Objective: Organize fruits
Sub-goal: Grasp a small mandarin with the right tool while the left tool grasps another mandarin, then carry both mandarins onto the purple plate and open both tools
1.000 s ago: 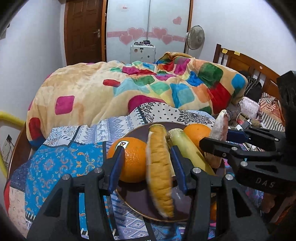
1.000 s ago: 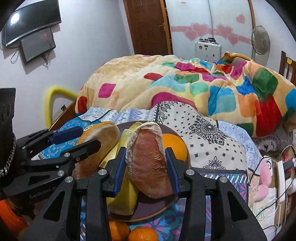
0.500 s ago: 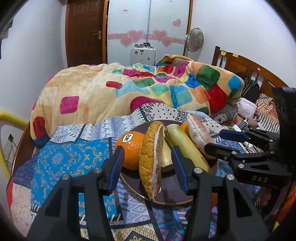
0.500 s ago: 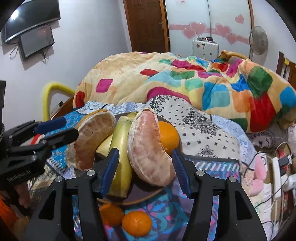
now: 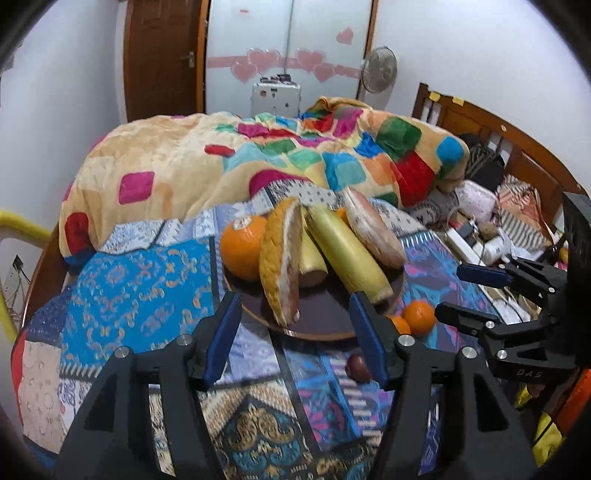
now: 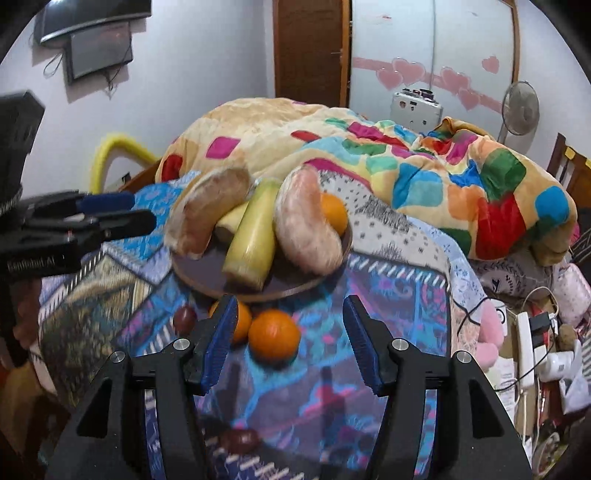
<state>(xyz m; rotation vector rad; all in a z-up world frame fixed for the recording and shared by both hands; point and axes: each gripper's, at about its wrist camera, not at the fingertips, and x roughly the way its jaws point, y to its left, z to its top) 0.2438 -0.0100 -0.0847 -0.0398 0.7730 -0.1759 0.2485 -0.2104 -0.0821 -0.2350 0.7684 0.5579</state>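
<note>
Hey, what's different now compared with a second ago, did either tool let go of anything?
Both did. The left tool released the yellow-rind pomelo wedge and the right tool released the pink pomelo wedge; both opened and pulled back from the plate. The wedges now rest on the plate. The banana and loose oranges stayed put.

A bed with a wooden headboard (image 5: 491, 136) fills the room, covered by a patchwork bedsheet (image 5: 140, 280) and a bunched blanket of coloured squares (image 5: 229, 162). Behind stand a dark wooden door (image 5: 162, 59), a white wardrobe with pink heart stickers (image 5: 288, 48) and a standing fan (image 5: 378, 70). A television (image 6: 96, 33) hangs on the pale wall.
</note>
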